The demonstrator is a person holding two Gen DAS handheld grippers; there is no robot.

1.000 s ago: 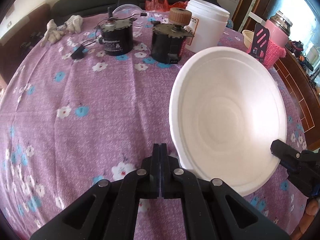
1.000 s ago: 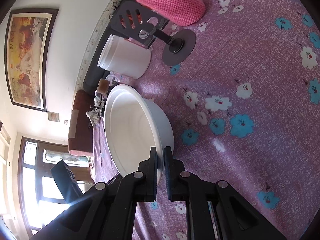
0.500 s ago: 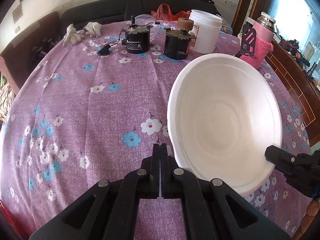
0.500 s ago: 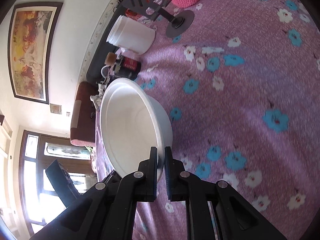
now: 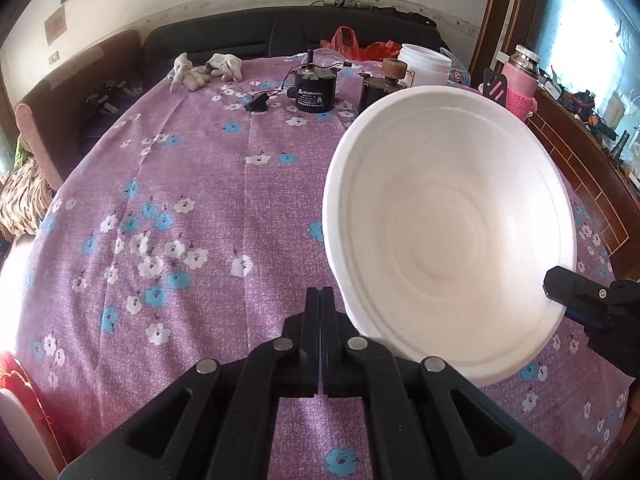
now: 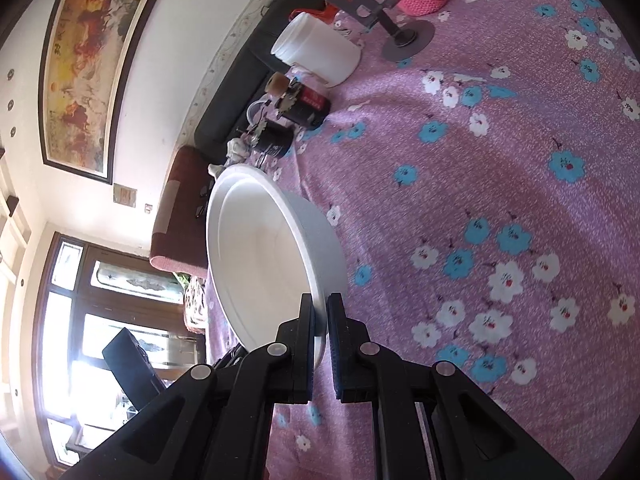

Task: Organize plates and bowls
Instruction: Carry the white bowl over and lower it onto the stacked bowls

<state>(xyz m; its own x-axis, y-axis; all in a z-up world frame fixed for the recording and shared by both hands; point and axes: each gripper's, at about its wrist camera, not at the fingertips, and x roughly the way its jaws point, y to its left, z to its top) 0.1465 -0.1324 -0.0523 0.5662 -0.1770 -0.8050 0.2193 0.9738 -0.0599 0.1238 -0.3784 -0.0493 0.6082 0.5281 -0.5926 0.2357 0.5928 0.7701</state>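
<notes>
A white foam bowl (image 5: pixel 448 224) hangs tilted above the purple flowered tablecloth (image 5: pixel 180 184), its hollow facing the left wrist camera. My right gripper (image 6: pixel 320 304) is shut on the bowl's rim (image 6: pixel 276 256) and carries it. The right gripper also shows at the bowl's right edge in the left wrist view (image 5: pixel 560 284). My left gripper (image 5: pixel 320 296) is shut and empty, just left of the bowl and apart from it.
At the far side of the table stand two black motors (image 5: pixel 314 88), a white tub (image 5: pixel 424 68), a pink flask (image 5: pixel 520 80), a black phone stand (image 6: pixel 400 28) and white gloves (image 5: pixel 200 70). A dark sofa (image 5: pixel 248 40) lies behind the table.
Both grippers have drawn back and up from the table with the bowl. More of the tablecloth shows and the far objects look smaller.
</notes>
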